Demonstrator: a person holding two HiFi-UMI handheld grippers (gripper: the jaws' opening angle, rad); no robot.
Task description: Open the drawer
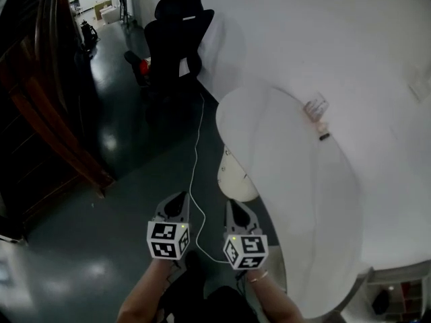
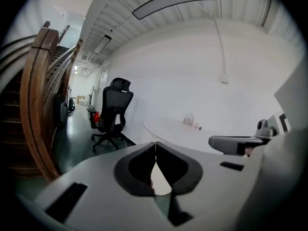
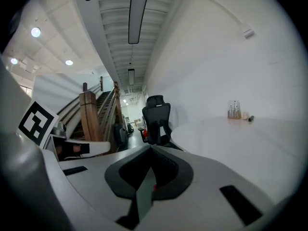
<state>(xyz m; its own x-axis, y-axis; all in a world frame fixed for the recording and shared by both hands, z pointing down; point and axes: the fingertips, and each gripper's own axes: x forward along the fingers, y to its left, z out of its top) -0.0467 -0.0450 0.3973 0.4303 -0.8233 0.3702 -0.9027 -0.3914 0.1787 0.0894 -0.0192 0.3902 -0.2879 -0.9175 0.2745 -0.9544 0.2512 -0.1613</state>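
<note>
- The left gripper (image 1: 178, 197) and the right gripper (image 1: 236, 206) are side by side at 6 o'clock in the head view, both jaws clenched on nothing.
- A white counter (image 1: 303, 200) curves past at 3 o'clock.
- A black office chair (image 1: 176, 39) stands at 11 o'clock.
- I cannot make out the drawer in any view.

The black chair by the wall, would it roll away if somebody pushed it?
Probably. The black chair seems to stand on a star base with small wheels, and the floor looks smooth and shiny, so it should glide. Pushed high on its tall back, it might swivel or tilt instead.
</note>
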